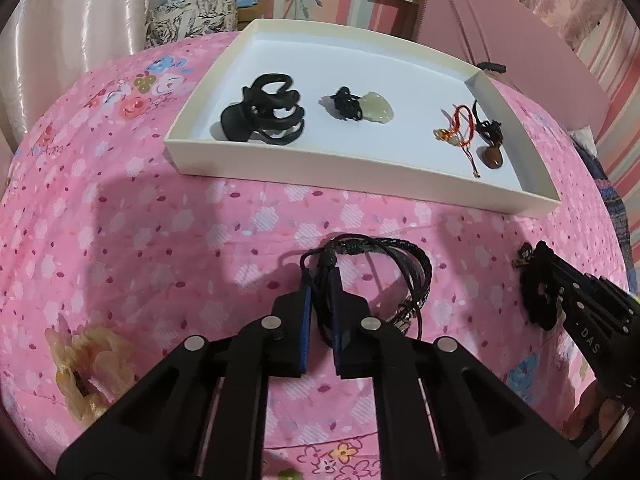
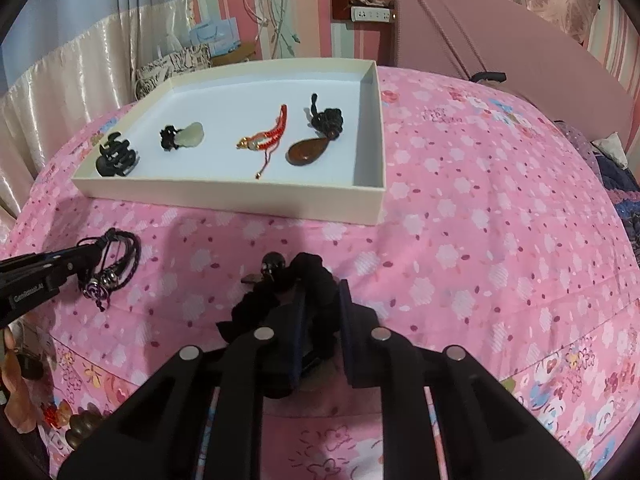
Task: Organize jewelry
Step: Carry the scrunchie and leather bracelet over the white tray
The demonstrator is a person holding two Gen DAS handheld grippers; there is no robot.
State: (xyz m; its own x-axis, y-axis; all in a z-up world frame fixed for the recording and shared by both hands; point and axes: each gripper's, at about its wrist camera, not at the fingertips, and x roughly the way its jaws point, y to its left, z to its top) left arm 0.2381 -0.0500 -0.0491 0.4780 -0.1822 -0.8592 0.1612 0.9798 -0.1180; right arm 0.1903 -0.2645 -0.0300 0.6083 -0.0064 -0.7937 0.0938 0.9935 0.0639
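Both views are evenly and fairly brightly lit by soft indoor light from above. Broad, blurred shadows fall on the pink floral bedspread (image 1: 132, 216) near the white tray (image 1: 360, 178), and small soft shadows sit beside the pieces inside it. Fisheye distortion bows the tray's edges, with dark vignetting in the corners. The satin curtain (image 2: 60, 92) at far left shows glare; fine detail is slightly soft.

White tray (image 2: 248, 200) is holding, left to right, a black claw clip (image 2: 116, 160), jade pendant (image 2: 192, 136), red bracelet (image 2: 268, 136), brown pendant (image 2: 306, 152). Black braided bracelet (image 1: 400, 268) and black scrunchie (image 2: 296, 284) are sitting before it.
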